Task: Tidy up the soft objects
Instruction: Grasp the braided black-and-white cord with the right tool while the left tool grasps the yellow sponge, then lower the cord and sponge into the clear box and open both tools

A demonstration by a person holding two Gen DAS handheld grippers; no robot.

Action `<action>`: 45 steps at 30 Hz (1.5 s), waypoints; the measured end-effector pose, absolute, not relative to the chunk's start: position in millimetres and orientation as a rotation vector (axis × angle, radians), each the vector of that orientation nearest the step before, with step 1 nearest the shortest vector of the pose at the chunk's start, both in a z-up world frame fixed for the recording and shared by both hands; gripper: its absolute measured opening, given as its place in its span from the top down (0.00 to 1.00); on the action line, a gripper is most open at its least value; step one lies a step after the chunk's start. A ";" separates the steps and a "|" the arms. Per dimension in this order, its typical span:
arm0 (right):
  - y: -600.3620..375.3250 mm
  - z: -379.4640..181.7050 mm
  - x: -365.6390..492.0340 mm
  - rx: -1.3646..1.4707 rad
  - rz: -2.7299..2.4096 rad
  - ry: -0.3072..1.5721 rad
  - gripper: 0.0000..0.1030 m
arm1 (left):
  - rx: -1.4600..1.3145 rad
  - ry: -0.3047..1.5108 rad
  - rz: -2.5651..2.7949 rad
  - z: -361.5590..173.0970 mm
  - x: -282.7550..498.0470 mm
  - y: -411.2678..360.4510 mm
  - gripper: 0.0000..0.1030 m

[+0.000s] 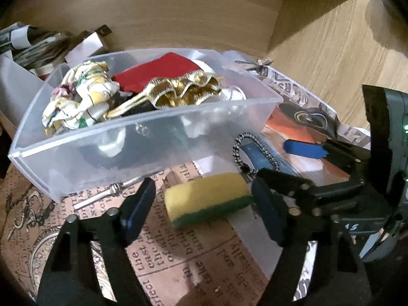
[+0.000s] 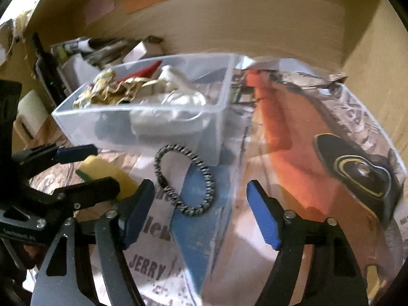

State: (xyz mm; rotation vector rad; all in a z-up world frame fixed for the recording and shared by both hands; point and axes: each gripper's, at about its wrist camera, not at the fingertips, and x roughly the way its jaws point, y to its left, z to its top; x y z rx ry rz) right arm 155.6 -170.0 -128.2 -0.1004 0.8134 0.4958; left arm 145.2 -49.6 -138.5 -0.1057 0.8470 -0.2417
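A yellow and green sponge [image 1: 207,196] lies on the printed paper between the open fingers of my left gripper [image 1: 201,209], not squeezed; it also shows in the right wrist view [image 2: 112,176]. A clear plastic bin [image 1: 153,137] behind it holds a floral cloth [image 1: 79,94], a red cloth [image 1: 158,71] and a gold-trimmed piece [image 1: 183,91]. A black and white braided hair tie [image 2: 185,178] lies in front of the bin [image 2: 216,117], just ahead of my open, empty right gripper [image 2: 200,209]. The right gripper also shows in the left wrist view [image 1: 280,163].
Printed newspaper-style paper [image 2: 293,153] covers the surface. A black heart-shaped print or object [image 2: 357,173] lies at right. Stacked papers and a white box [image 1: 38,48] sit behind the bin at left. Wooden walls [image 1: 191,20] enclose the back and right.
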 end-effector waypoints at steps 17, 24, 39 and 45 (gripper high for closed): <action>-161.5 -120.7 136.3 -0.178 0.510 0.769 0.85 | -0.116 0.674 -0.208 -85.0 96.8 -23.6 0.38; -169.3 -77.7 116.2 -0.130 0.528 0.639 0.85 | -0.121 0.546 -0.158 -43.6 91.2 -4.1 0.38; -154.4 -25.7 150.4 -0.035 0.526 0.463 0.84 | -0.114 0.480 -0.041 -13.9 147.5 25.7 0.38; -139.8 -41.6 180.9 -0.035 0.522 0.527 0.84 | -0.114 0.516 -0.027 -26.3 180.6 25.7 0.38</action>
